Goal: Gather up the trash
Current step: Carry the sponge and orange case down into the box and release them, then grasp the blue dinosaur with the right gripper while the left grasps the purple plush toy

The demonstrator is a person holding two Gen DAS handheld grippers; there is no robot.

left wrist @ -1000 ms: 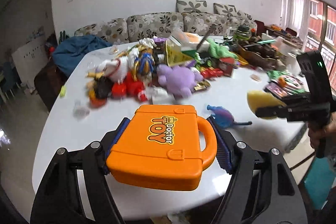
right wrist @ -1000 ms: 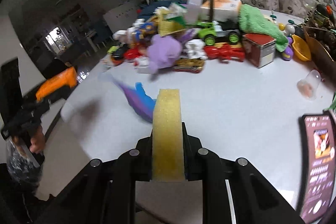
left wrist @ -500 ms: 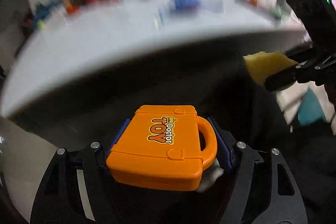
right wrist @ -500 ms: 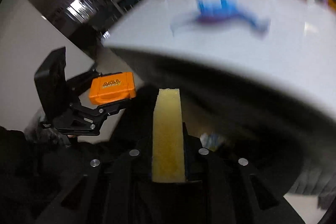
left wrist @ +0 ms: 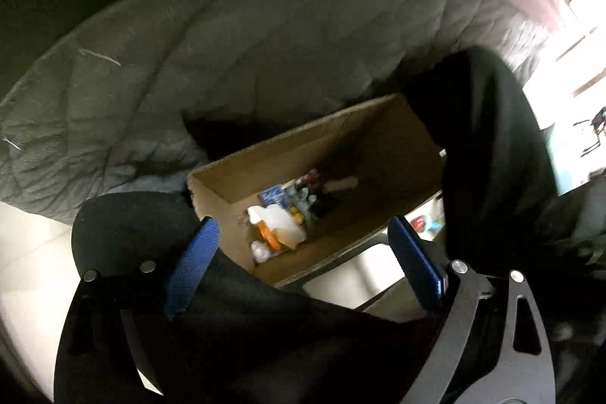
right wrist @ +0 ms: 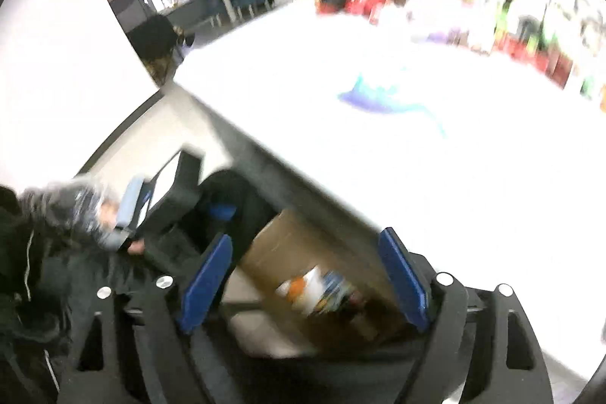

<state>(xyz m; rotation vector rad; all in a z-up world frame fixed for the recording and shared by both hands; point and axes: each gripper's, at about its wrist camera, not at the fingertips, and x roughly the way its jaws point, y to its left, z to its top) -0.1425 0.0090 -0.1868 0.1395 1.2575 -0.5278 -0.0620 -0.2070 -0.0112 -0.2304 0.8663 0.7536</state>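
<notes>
An open cardboard box (left wrist: pixel 288 148) stands on the floor below the table edge, with a heap of white, orange and blue trash (left wrist: pixel 278 228) in its bottom. Above it hangs my left gripper (left wrist: pixel 305 264), its jaws opening with nothing between the blue pads (left wrist: pixel 193 264). In the right wrist view the same box (right wrist: pixel 272 237) lies under my right gripper (right wrist: pixel 305 281), whose jaws are also opening and hold nothing. The left gripper (right wrist: pixel 181 195) shows there at the left, beside the box. Neither the orange toy case nor the yellow sponge is in a gripper.
The white table (right wrist: pixel 416 184) overhangs the box; a blue-purple toy (right wrist: pixel 378 95) lies on it, and a blurred pile of toys (right wrist: pixel 492 25) at its far side. Grey quilted fabric (left wrist: pixel 227 63) and a person's dark clothing (left wrist: pixel 492 158) crowd the box.
Both grippers dropped from above the table to below its edge, over the box. The orange toy case left the left jaws, the yellow sponge left the right, and both now stand wide.
</notes>
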